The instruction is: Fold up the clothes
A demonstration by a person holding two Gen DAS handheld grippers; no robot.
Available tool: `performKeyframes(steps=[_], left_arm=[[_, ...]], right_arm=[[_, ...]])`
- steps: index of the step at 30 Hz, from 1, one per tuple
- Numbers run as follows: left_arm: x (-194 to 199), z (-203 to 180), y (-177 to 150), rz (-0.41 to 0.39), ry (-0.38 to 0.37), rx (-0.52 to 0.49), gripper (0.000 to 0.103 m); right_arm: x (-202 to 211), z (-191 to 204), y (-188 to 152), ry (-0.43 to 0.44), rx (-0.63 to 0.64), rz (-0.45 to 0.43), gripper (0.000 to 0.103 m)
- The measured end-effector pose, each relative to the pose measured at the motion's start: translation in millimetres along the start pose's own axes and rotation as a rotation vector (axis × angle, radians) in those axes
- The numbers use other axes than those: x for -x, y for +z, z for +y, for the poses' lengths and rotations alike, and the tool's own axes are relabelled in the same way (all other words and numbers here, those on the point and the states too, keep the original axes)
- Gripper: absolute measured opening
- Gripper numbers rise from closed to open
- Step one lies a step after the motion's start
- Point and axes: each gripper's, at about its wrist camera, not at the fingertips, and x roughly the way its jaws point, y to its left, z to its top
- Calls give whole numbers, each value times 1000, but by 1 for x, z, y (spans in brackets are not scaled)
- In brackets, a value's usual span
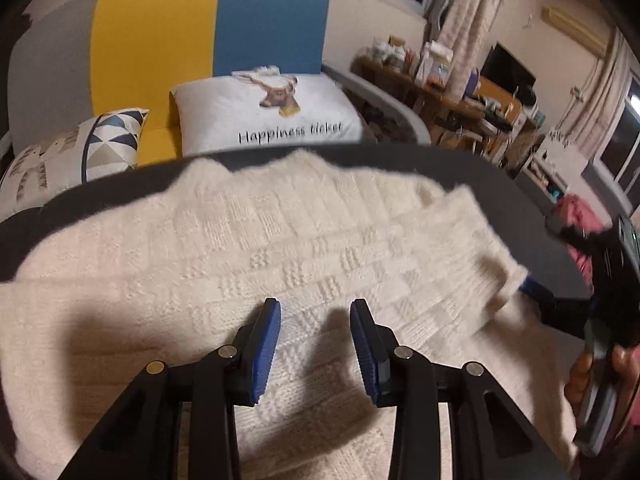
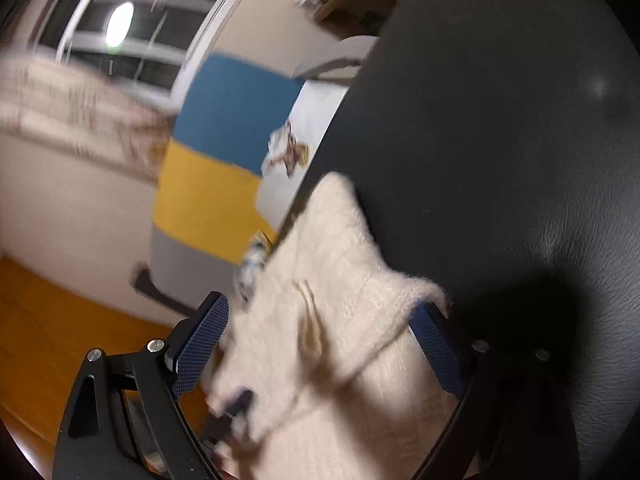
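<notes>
A cream knitted sweater [image 1: 248, 264] lies spread on a dark table [image 1: 460, 168]. One sleeve [image 1: 460, 240] is folded across its body toward the right. My left gripper [image 1: 315, 308] hovers open just above the sweater's lower middle, with nothing between its fingers. At the sleeve's cuff on the right, my right gripper [image 1: 534, 290] shows a blue finger touching the fabric. In the right wrist view the right gripper [image 2: 320, 306] stands wide open. The sweater's fabric [image 2: 340, 340] lies between the jaws and drapes over the right finger [image 2: 436, 344]. That view is motion-blurred.
Behind the table stands a sofa [image 1: 208, 40] in grey, yellow and blue, with a white printed cushion [image 1: 268, 116] and a triangle-patterned one [image 1: 108, 140]. Cluttered shelves [image 1: 460, 88] fill the back right. A pink item [image 1: 580, 216] sits beyond the table's right edge. A person's hand [image 1: 584, 372] holds the right gripper.
</notes>
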Motion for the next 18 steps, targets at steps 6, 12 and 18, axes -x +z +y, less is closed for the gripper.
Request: performKeyframes(steps=[6,12,18], left_arm=[[12,7,12,-68,9,13,36],[-9,23,4,0,56,70,36],[-14,32,-1,18,46,108,36]], right_arm=[[8,42,6,-2,204,41,93],[-71,58,32,-59,289,188,93],[-119,24,54,-165,211,260,93]])
